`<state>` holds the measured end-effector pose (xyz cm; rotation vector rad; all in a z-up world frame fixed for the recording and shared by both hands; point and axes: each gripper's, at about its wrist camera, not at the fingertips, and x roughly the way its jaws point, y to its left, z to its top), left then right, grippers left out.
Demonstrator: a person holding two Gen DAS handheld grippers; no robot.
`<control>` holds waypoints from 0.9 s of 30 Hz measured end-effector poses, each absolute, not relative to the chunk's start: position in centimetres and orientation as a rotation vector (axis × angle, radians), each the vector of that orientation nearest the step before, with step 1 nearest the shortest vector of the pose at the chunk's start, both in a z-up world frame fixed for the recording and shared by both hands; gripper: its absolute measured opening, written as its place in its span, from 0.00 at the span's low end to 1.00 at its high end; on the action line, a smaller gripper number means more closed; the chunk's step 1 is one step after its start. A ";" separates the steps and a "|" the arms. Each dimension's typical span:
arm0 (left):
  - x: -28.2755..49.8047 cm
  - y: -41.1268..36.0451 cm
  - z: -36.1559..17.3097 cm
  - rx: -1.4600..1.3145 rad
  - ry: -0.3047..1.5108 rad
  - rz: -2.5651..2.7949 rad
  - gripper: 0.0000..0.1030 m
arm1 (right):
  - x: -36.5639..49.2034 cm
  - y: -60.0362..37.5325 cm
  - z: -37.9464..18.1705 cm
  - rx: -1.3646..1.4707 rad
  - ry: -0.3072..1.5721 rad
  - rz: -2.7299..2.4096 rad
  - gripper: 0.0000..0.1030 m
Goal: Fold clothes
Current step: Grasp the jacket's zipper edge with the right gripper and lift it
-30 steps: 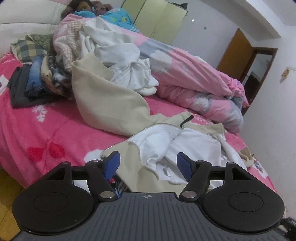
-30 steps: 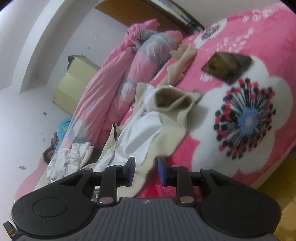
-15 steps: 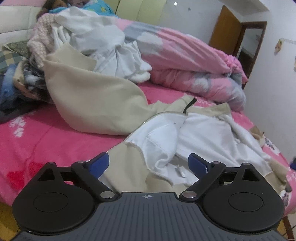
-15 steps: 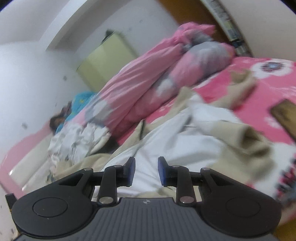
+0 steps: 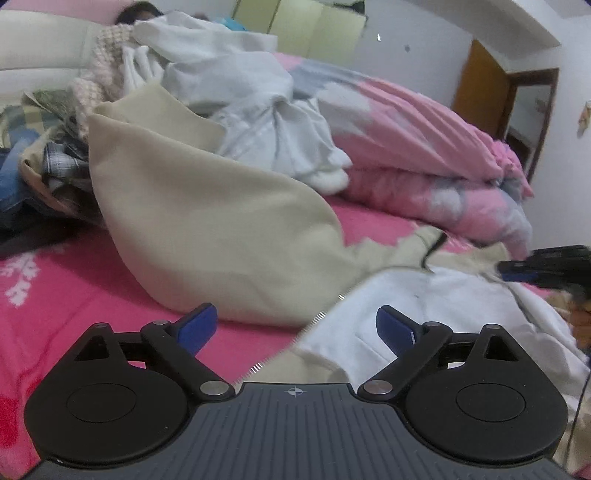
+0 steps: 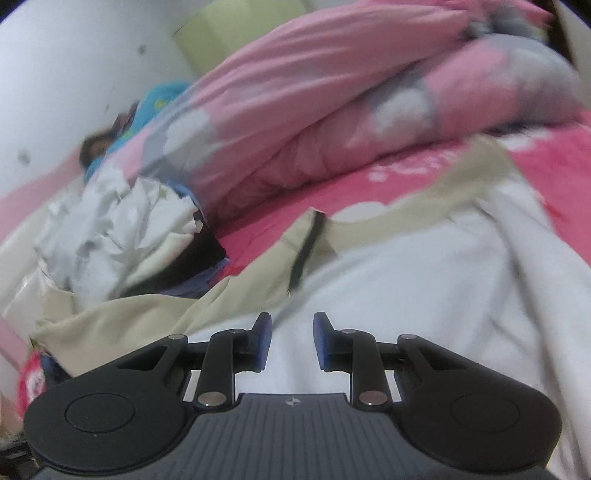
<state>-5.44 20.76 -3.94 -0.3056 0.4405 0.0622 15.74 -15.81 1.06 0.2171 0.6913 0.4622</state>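
A beige jacket [image 5: 229, 229] lies spread on the pink bed, its white lining [image 5: 424, 306] turned up at the right. My left gripper [image 5: 295, 328] hovers low over the near edge, open wide, with the zipper edge running between its fingers and nothing pinched. My right gripper [image 6: 291, 341] hangs over the white lining [image 6: 424, 280] below the black zipper strip [image 6: 306, 251]. Its jaws stand a narrow gap apart and are closing a little; no cloth is pressed between the pads. The right gripper [image 5: 535, 269] also shows at the right edge of the left wrist view.
A rolled pink quilt [image 5: 424, 147] runs along the far side. A heap of white and mixed clothes [image 5: 258, 122] sits behind the jacket, with stacked clothes [image 5: 22, 184] at the left. A person [image 5: 136, 9] lies at the bed's head. A brown door [image 5: 480, 92] is at the back right.
My left gripper opened wider and sank closer to the jacket's near edge. My right gripper swung from the bed's foot across to the white lining, rolling level, and now appears in the left view.
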 end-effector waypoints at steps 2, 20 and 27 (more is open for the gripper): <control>-4.7 21.1 -4.7 -0.327 0.460 0.050 0.92 | 19.0 -13.3 0.0 0.065 0.690 0.444 0.25; -3.1 23.9 -9.1 -0.541 0.413 -0.030 0.94 | 35.0 -4.2 -7.7 -0.071 0.812 0.401 0.00; -2.6 23.2 -9.3 -0.498 0.428 -0.040 0.97 | 37.2 -2.4 -8.0 -0.137 0.722 0.363 0.00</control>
